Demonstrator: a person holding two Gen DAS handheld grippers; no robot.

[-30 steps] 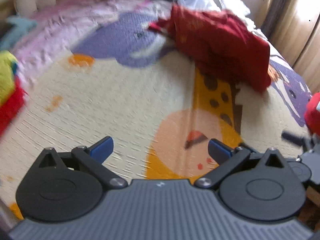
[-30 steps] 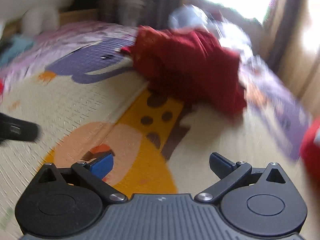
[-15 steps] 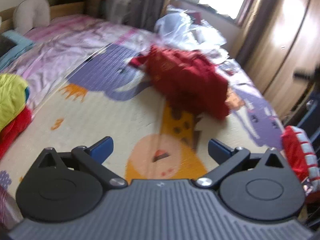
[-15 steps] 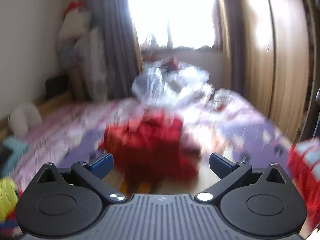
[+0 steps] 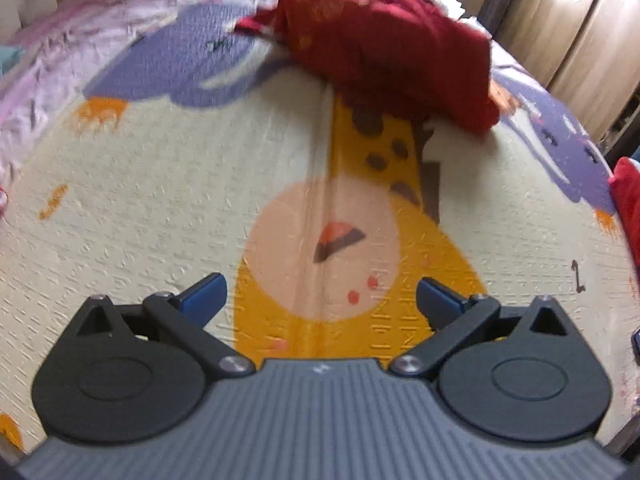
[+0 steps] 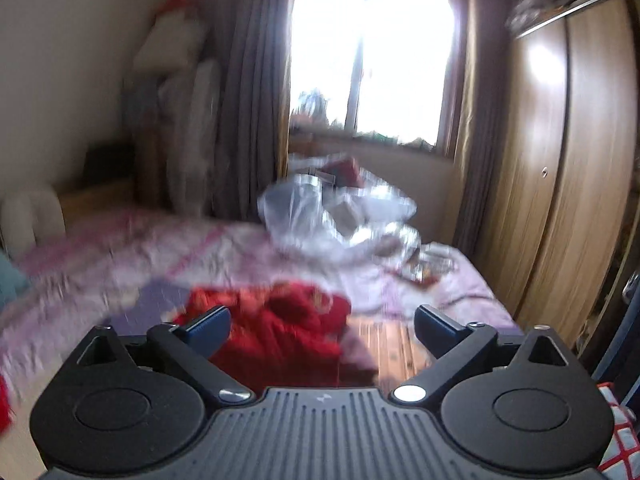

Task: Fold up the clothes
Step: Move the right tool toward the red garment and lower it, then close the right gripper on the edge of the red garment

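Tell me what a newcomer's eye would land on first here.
First the crumpled red garment, heaped at the far end of the cartoon giraffe mat and untouched. Next the glaring window beyond a clear plastic bag on the bed. Both the left tool and the right tool are open and empty.

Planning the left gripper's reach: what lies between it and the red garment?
In the left wrist view, only bare play mat separates the open left gripper from the crumpled red garment.

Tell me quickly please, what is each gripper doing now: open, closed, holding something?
Left gripper: open, holding nothing, over the mat.
Right gripper: open, holding nothing, raised above the bed.
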